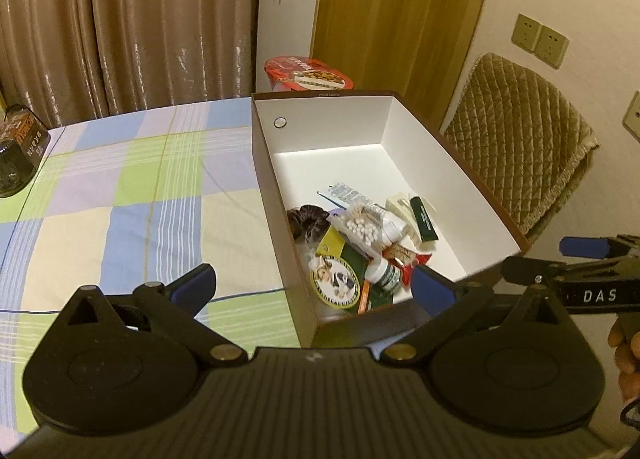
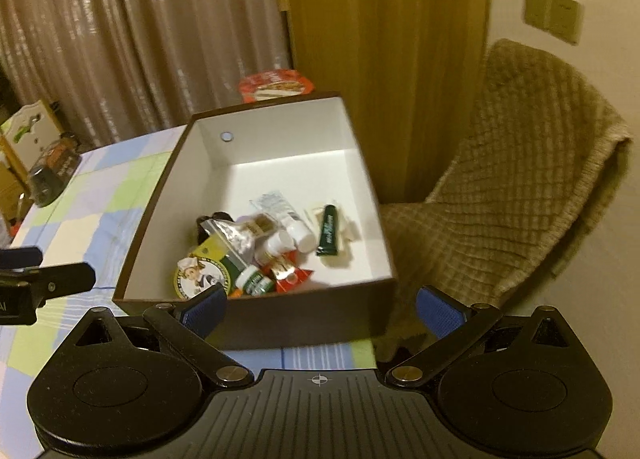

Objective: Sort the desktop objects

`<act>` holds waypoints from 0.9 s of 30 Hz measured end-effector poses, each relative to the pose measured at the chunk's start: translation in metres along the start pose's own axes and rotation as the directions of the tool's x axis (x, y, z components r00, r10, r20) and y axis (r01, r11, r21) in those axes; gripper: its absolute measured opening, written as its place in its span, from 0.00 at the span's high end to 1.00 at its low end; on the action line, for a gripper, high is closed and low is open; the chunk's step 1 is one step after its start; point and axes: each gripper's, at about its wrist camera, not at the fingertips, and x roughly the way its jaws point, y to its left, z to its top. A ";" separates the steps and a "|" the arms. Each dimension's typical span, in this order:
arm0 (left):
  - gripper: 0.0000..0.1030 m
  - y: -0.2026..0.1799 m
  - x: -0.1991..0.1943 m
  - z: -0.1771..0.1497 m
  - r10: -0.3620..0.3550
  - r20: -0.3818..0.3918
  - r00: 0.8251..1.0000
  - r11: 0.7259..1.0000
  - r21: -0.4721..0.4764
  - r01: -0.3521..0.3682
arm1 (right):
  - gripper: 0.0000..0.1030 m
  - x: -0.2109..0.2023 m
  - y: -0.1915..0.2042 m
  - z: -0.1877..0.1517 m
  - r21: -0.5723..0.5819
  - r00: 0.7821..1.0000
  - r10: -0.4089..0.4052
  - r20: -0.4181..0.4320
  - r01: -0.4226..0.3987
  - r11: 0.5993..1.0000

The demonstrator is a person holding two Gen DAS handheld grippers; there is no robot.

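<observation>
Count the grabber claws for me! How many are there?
2. The left gripper hovers open over the box's near left corner. The right gripper hovers open at the box's near right side, holding nothing.

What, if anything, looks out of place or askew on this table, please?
Nothing looks spilled or damaged. The small items lie jumbled at the near end of the box, and a dark jar sits apart near the far left table edge.
</observation>
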 end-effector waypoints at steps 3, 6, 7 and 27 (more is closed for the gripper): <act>0.01 0.001 -0.011 -0.006 -0.011 -0.010 1.000 1.000 -0.012 0.011 | 0.00 -0.014 0.008 -0.005 -0.011 1.000 -0.019 -0.004 0.019 1.000; 0.01 0.000 -0.023 -0.014 -0.012 -0.006 1.000 1.000 0.003 0.012 | 0.00 -0.029 0.016 -0.013 -0.020 1.000 -0.031 -0.005 0.031 0.999; 0.01 -0.001 -0.026 -0.017 -0.010 -0.006 1.000 1.000 0.006 0.010 | 0.00 -0.033 0.018 -0.015 -0.020 1.000 -0.031 -0.005 0.031 0.999; 0.01 -0.035 -0.042 -0.035 0.069 -0.037 0.997 0.992 -0.105 -0.073 | 0.00 -0.024 -0.008 0.015 -0.120 0.994 0.045 -0.104 -0.058 0.991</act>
